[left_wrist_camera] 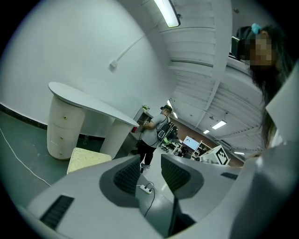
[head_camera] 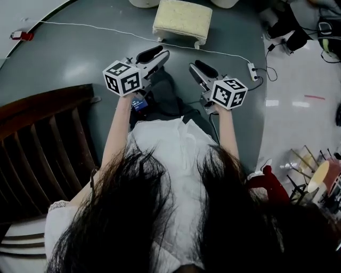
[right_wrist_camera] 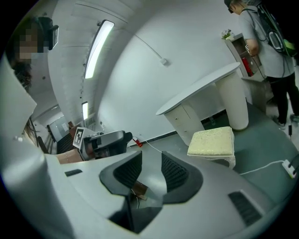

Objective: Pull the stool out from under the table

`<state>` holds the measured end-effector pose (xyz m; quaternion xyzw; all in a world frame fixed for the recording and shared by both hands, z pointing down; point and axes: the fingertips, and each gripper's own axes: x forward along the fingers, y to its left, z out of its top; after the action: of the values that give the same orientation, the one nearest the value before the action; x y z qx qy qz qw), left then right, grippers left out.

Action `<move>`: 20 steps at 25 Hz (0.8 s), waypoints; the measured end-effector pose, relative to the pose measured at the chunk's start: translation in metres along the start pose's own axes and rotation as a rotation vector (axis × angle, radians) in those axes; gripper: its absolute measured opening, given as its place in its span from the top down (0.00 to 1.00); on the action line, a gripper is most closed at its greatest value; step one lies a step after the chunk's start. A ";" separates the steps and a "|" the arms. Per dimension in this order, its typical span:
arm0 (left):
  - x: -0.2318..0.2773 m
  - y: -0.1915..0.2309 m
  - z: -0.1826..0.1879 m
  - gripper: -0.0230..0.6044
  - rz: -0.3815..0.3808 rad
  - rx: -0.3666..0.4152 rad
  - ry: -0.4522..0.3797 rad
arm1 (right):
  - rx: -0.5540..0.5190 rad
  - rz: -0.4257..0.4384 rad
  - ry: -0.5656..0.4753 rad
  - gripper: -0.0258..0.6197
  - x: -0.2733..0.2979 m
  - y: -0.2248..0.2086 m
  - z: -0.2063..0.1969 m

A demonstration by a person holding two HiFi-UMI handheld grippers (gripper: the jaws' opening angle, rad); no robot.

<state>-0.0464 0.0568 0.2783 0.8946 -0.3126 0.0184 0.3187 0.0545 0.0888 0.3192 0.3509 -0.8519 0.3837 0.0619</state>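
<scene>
Stool (head_camera: pixel 183 21) well ahead of L gripper (head_camera: pixel 161 53) & R gripper (head_camera: pixel 194 68).

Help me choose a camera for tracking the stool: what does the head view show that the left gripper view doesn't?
Only the head view: the dark wooden chair at the person's left.
Only the left gripper view: the white tabletop, a person standing beyond it, and the ceiling light.
Both: the cushioned stool and the white power strip with its cable on the floor.
</scene>
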 end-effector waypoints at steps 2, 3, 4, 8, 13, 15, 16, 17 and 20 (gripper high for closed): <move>-0.005 -0.018 -0.009 0.73 -0.007 0.002 -0.003 | -0.014 0.012 -0.006 0.75 -0.010 0.009 -0.005; -0.007 -0.025 -0.013 0.73 -0.013 0.005 0.000 | -0.020 0.015 -0.009 0.76 -0.015 0.013 -0.007; -0.008 -0.032 -0.017 0.73 -0.019 0.008 0.007 | -0.026 0.018 -0.013 0.76 -0.018 0.017 -0.009; -0.006 -0.053 -0.027 0.73 -0.041 0.038 0.051 | -0.058 0.027 -0.012 0.79 -0.027 0.027 -0.013; -0.009 -0.062 -0.029 0.73 -0.048 0.071 0.078 | -0.103 0.033 0.002 0.84 -0.027 0.035 -0.016; -0.014 -0.059 -0.026 0.74 -0.044 0.082 0.083 | -0.128 0.043 0.006 0.85 -0.026 0.040 -0.015; -0.016 -0.057 -0.024 0.74 -0.040 0.085 0.082 | -0.140 0.049 0.007 0.85 -0.026 0.042 -0.015; -0.019 -0.055 -0.021 0.74 -0.034 0.087 0.078 | -0.152 0.055 0.009 0.86 -0.027 0.045 -0.015; -0.024 -0.052 -0.014 0.74 -0.016 0.084 0.055 | -0.181 0.067 0.020 0.86 -0.028 0.049 -0.017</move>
<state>-0.0339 0.1095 0.2550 0.9089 -0.2954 0.0533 0.2896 0.0414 0.1383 0.2905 0.3112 -0.8938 0.3103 0.0890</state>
